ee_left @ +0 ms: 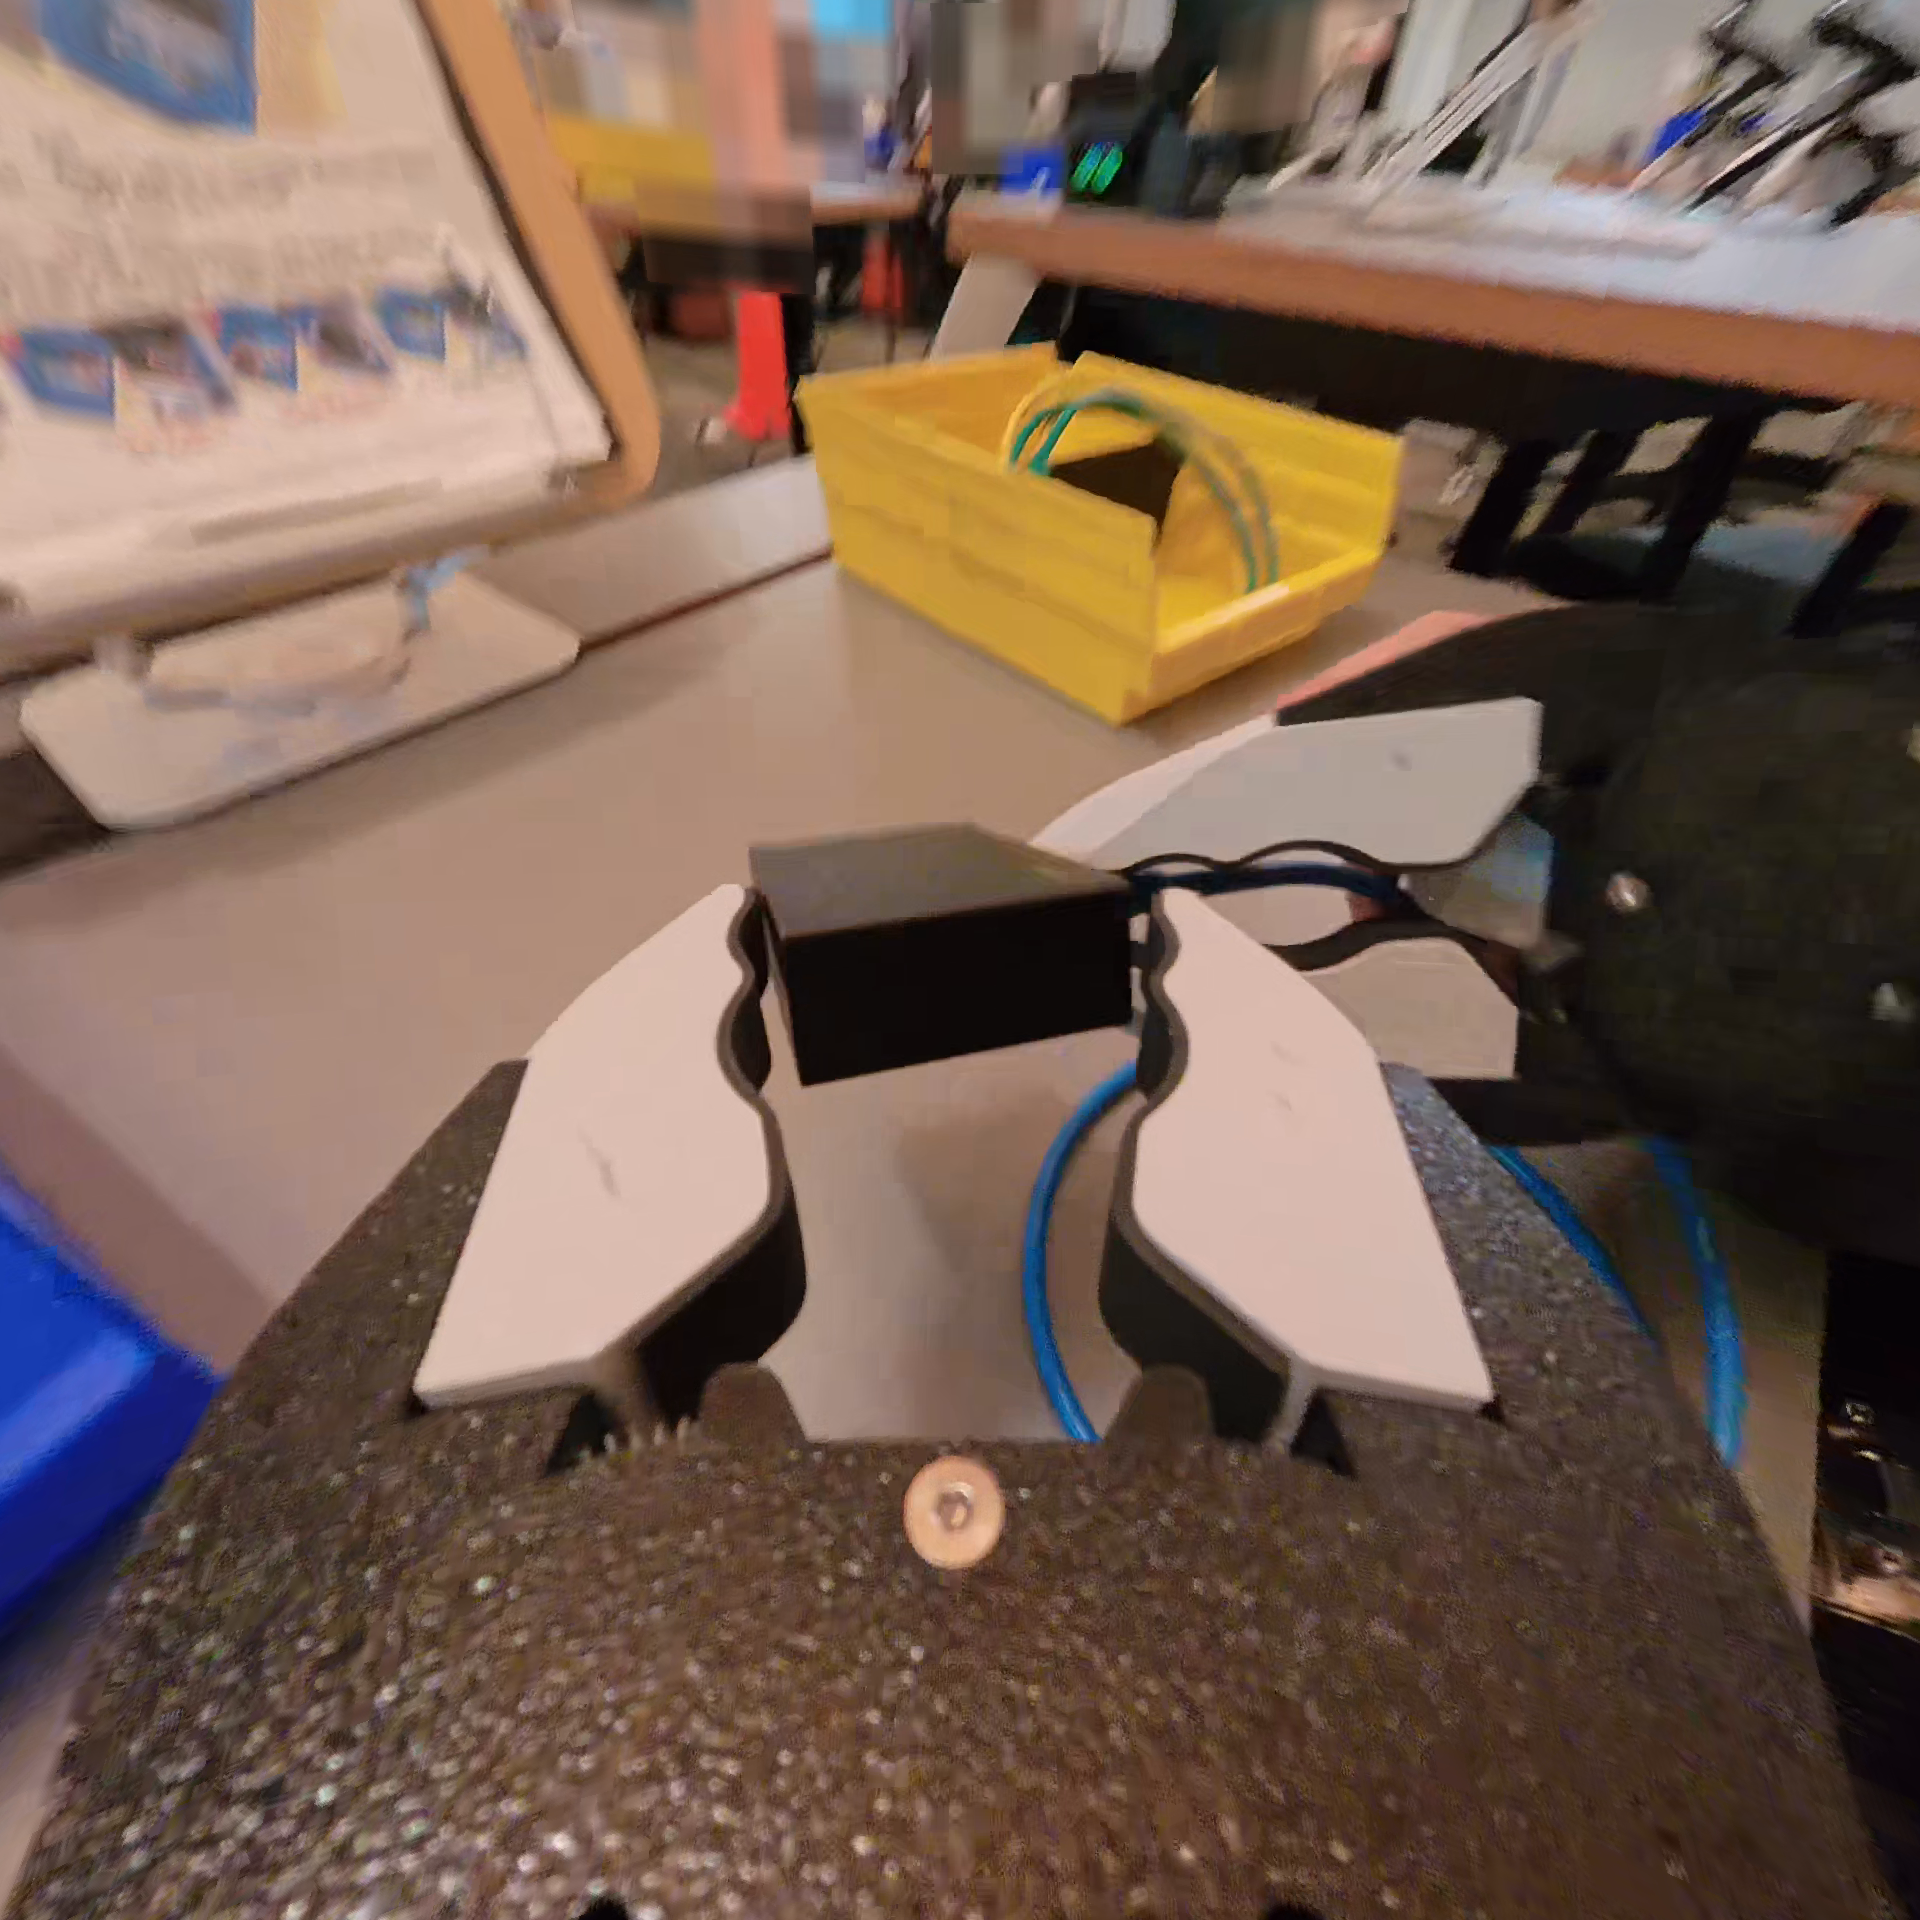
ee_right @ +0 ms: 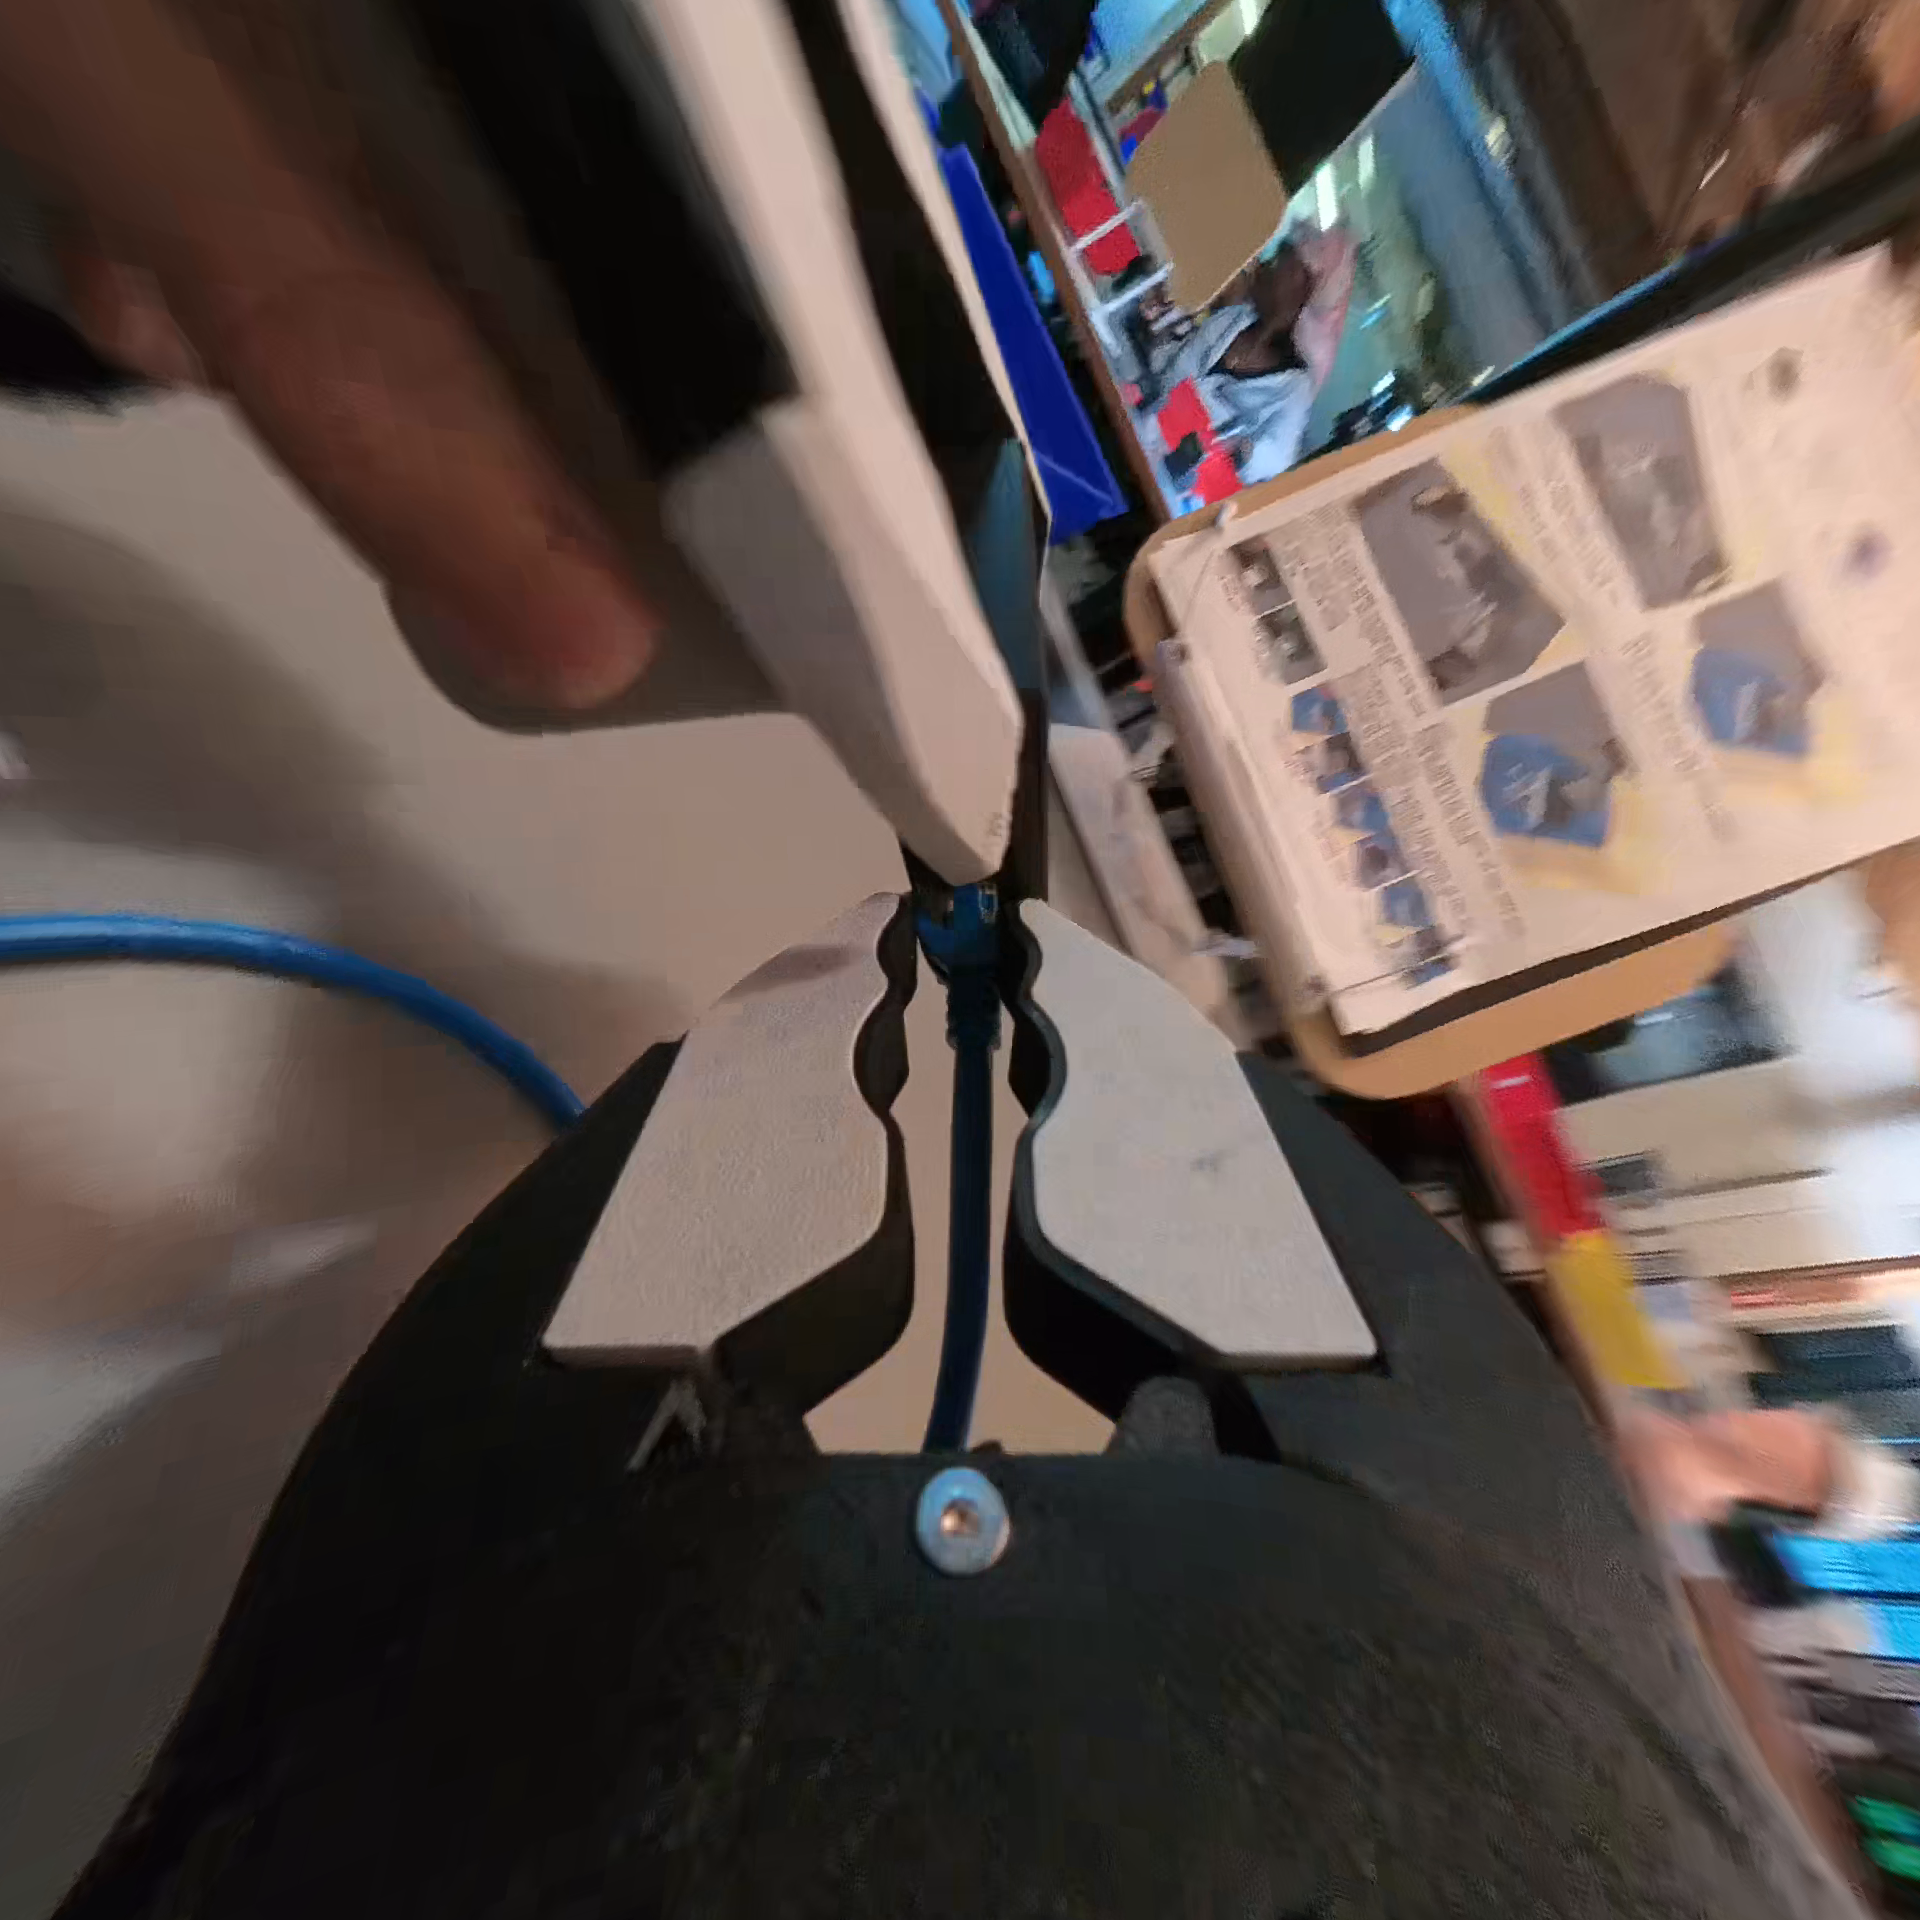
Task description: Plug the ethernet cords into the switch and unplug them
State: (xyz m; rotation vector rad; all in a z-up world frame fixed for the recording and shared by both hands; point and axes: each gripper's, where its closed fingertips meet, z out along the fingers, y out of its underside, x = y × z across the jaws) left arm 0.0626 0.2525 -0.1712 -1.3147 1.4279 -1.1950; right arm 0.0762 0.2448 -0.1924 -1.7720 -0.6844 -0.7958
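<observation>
Left hand-held gripper (ee_left: 945, 961): my two pale fingers clamp one black box, the switch (ee_left: 940, 945), by its short ends, lifted clear of the grey tabletop (ee_left: 416, 935). Box is matte, rectangular, hard-edged. Finger faces flat and smooth; inner edges black and wavy; body behind them speckled, rough black.

Right hand-held gripper (ee_right: 961, 935): my two fingers pinch one blue plug (ee_right: 964, 925) at their tips, pressed close on it. Its blue cord (ee_right: 966, 1195) runs straight back between the fingers, then loops out to the left over the tabletop. Plug sits right at the switch's end, beside the tip of one left-gripper finger (ee_right: 883, 623); cannot tell whether it is seated in a port. A person's fingertip (ee_right: 520, 623) rests behind that finger, blurred.

From the left view, the right gripper (ee_left: 1382, 894) comes in from the right, touching the switch's right end; thin black wavy edges and a bit of blue show there.

Count elsewhere: one yellow bin (ee_left: 1091, 540), ribbed plastic, open-topped, well behind the switch, holding another black box (ee_left: 1122, 478) and a few green-yellow looped cords (ee_left: 1216, 468). One blue bin (ee_left: 73, 1403) edge at lower left. One printed sheet on a brown board (ee_left: 260, 312), on a pale flat stand, left rear.
</observation>
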